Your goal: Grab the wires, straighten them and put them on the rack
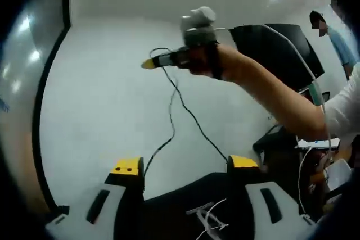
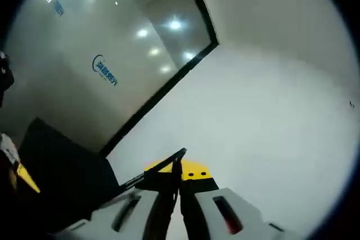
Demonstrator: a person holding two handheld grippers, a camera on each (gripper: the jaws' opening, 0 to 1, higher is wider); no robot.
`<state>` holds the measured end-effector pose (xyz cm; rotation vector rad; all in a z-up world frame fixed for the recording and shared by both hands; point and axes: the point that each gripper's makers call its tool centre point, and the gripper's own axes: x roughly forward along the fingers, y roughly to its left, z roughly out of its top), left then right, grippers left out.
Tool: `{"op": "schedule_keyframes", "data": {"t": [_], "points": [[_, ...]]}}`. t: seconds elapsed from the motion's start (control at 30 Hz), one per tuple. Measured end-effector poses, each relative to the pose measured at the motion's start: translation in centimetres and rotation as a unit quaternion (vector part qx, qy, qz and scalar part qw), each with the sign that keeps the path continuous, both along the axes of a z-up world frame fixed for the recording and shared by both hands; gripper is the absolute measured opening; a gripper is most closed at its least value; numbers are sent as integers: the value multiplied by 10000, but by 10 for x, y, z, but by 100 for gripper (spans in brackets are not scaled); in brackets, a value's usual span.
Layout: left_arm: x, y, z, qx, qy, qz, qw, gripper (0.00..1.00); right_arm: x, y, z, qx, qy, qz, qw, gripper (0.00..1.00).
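A thin black wire (image 1: 183,102) hangs in two strands in the left gripper view, from the right gripper (image 1: 151,64), which a hand (image 1: 225,63) holds up against the white wall. Its yellow-tipped jaws are shut on the wire's top. The strands run down between my left gripper's (image 1: 184,164) jaws, which stand wide open with yellow tips; one strand passes close to each jaw, and I cannot tell if they touch. In the right gripper view, my right gripper (image 2: 179,168) is shut on the black wire (image 2: 169,160), which juts out to the upper left of the tips.
A dark surface (image 1: 185,206) with a tangle of thin white wire (image 1: 209,220) lies below the left jaws. A black panel (image 1: 278,49), a white cable (image 1: 301,60) and a person (image 1: 340,40) are at the right. A glass wall with a blue logo (image 2: 106,71) faces the right gripper.
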<state>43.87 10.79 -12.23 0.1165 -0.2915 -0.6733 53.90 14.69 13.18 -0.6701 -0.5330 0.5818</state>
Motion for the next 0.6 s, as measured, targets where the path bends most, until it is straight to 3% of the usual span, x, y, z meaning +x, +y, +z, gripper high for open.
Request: {"op": "schedule_keyframes", "data": {"t": [0.07,0.13,0.2,0.27,0.3,0.33,0.4,0.43,0.47,0.5,0.6], "points": [[7,-17,-7,-134,233,-305,9992,47,-11,7,9,33,-15,99,9999,0],[19,-35,-16,-199,542,-580,9966,50,-22,14,4,-13,129,300,9995,0],[35,-46,-20,-171,558,-580,9966,63,-35,24,-4,74,362,683,9970,0],[63,-45,-27,-240,835,-293,9958,80,-44,33,-16,14,526,896,9946,0],[70,-44,-26,-243,759,-264,9965,74,-48,34,-20,15,511,929,9944,0],[74,-39,-24,-286,668,-165,9972,60,-51,35,-24,22,518,962,9940,0],[78,-29,-16,-412,466,-15,9981,6,-47,38,-28,54,573,1032,9930,0],[82,-15,-15,-258,403,266,9985,1,-46,40,-31,58,637,1090,9920,1],[88,0,-11,245,89,596,9979,0,-45,42,-38,63,715,1170,9905,1],[95,28,-12,825,-76,1094,9905,0,-38,43,-47,83,804,1220,9892,1],[108,95,1,722,-7,1546,9853,0,-15,50,-84,-214,942,1170,9884,7]]}}
